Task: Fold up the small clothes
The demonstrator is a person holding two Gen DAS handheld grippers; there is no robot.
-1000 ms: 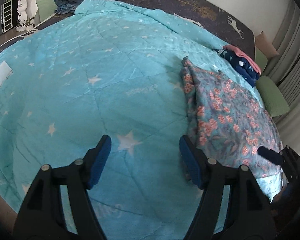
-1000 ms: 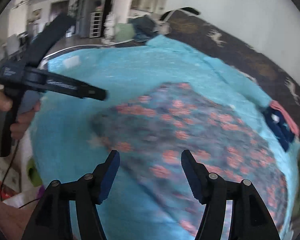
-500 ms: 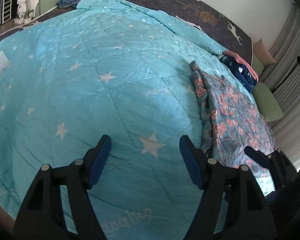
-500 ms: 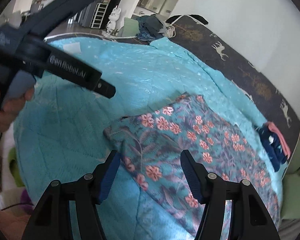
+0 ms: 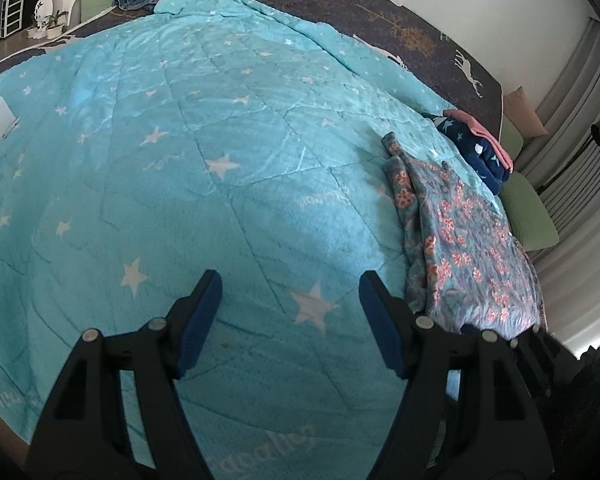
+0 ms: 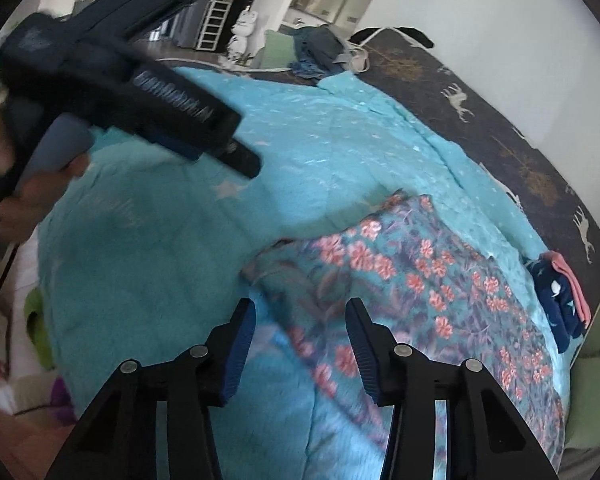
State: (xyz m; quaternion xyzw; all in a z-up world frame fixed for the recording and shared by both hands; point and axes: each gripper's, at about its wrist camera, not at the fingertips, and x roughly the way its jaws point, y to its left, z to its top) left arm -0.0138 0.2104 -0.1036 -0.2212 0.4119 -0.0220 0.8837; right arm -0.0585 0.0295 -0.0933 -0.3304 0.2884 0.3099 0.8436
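A blue floral garment (image 5: 456,240) lies spread flat on the turquoise star quilt (image 5: 204,160), at the right in the left wrist view. In the right wrist view the garment (image 6: 412,280) lies just ahead. My left gripper (image 5: 290,312) is open and empty above bare quilt, left of the garment. It also shows in the right wrist view (image 6: 204,136), held by a hand at the upper left. My right gripper (image 6: 300,340) is open and empty over the garment's near left edge.
A folded navy and pink stack (image 5: 476,148) lies beyond the garment, also in the right wrist view (image 6: 560,296). A dark deer-print cover (image 5: 400,24) runs along the far side. Green cushions (image 5: 528,212) sit at the right. Piled clothes (image 6: 316,52) lie at the far corner.
Both grippers have moved left relative to the garment, which sits further right in each view. The left gripper looms larger in the right wrist view. Both stayed open.
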